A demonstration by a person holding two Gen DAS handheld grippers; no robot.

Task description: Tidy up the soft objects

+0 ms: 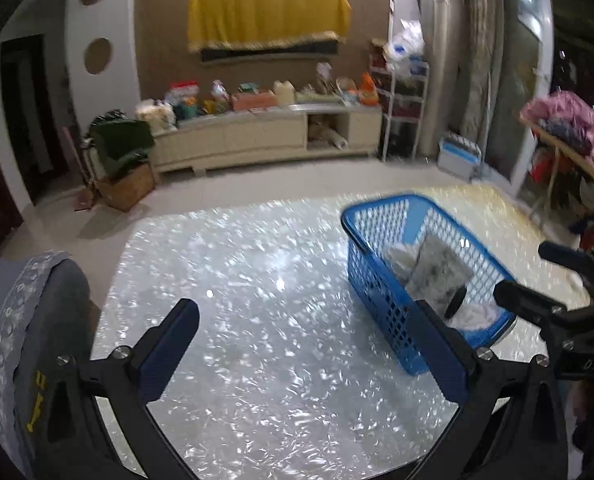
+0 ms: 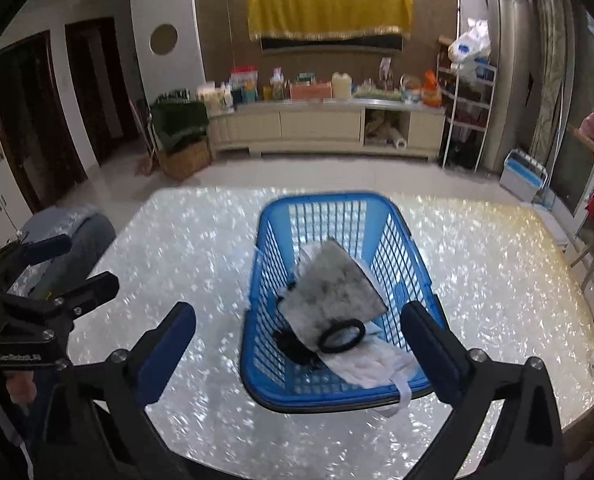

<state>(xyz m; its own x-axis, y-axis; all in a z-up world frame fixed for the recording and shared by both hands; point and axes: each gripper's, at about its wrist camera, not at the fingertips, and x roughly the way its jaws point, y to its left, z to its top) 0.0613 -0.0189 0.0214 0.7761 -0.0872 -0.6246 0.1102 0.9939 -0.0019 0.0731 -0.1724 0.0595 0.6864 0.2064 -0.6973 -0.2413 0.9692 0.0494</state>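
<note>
A blue plastic basket [image 2: 401, 236] stands on the shiny white table [image 2: 185, 248]. Inside it lie a grey fuzzy cloth [image 2: 337, 288], white cloths [image 2: 369, 364] and a black hair tie [image 2: 343, 336]. My right gripper [image 2: 297, 348] is open and empty, its fingers on either side of the basket's near end. My left gripper [image 1: 301, 348] is open and empty over bare table, left of the basket [image 1: 377, 280]. The grey cloth [image 1: 437, 272] shows in the left wrist view too. Each gripper appears in the other's view: the right one [image 1: 537, 280], the left one [image 2: 69, 268].
A grey padded chair back [image 1: 29, 320] stands at the table's left edge. Beyond the table are a cluttered low cabinet [image 2: 325, 124], a wire shelf [image 2: 469, 112] and a wooden table with clothes [image 1: 569, 144] at the right.
</note>
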